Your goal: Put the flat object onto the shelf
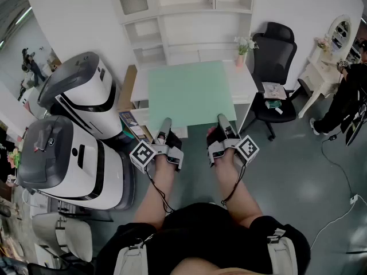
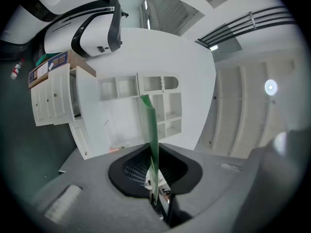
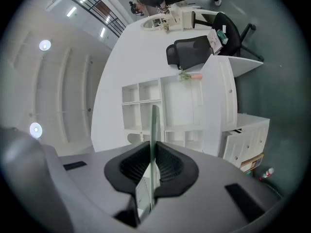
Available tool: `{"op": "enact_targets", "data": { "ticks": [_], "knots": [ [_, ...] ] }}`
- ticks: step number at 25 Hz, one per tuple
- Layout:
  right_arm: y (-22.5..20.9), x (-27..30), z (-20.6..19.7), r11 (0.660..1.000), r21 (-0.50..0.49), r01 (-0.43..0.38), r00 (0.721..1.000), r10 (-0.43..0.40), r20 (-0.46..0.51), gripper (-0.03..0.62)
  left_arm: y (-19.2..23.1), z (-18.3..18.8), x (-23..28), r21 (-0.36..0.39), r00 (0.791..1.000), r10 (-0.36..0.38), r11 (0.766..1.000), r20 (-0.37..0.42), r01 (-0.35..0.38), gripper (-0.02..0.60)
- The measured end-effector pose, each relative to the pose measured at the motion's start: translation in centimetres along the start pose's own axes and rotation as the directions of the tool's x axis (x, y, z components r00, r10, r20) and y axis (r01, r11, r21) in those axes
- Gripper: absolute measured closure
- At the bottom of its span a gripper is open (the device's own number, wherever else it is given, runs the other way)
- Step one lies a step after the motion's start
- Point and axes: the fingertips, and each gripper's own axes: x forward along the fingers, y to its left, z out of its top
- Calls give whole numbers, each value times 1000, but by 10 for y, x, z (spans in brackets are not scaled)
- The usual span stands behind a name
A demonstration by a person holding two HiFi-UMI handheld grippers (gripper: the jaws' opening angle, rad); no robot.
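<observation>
A pale green flat board point(image 1: 190, 94) is held out level in front of me, over a white desk, by its near edge. My left gripper point(image 1: 164, 124) is shut on the board's near left part. The right gripper point(image 1: 223, 121) is shut on its near right part. In the left gripper view the green board point(image 2: 152, 135) shows edge-on between the jaws of the left gripper point(image 2: 153, 176). The right gripper view has the board point(image 3: 154, 140) edge-on too, clamped in the right gripper point(image 3: 149, 171). Beyond it stands the white shelf unit point(image 1: 172, 17) with open compartments, also the white shelf point(image 2: 141, 106) and the same shelf point(image 3: 146, 111).
Two big white and grey machines point(image 1: 74, 130) stand at my left. A black office chair point(image 1: 274, 67) is at the right of the white desk point(image 1: 243, 82), which carries a small pink vase point(image 1: 241, 56). A white dressing table point(image 1: 327, 62) and a person point(image 1: 350, 102) are at far right.
</observation>
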Motion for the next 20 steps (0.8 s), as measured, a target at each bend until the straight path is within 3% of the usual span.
{"op": "enact_targets", "data": {
  "ticks": [5,15,20],
  "knots": [
    [-3,3,13,1000,-21,-22,1000,22,-9,559,5,-8,6,30,999,33,999,-18,-32,537],
    [-8,6,46,1000,-16,-10,1000,9,-23,556,4,-32,26,62,1000,27,998,-9,-26,535],
    [-7,7,63,1000,-22,-21,998,20,-53,557,0,-49,37,40,1000,3,999,12,-3,535]
  ]
}}
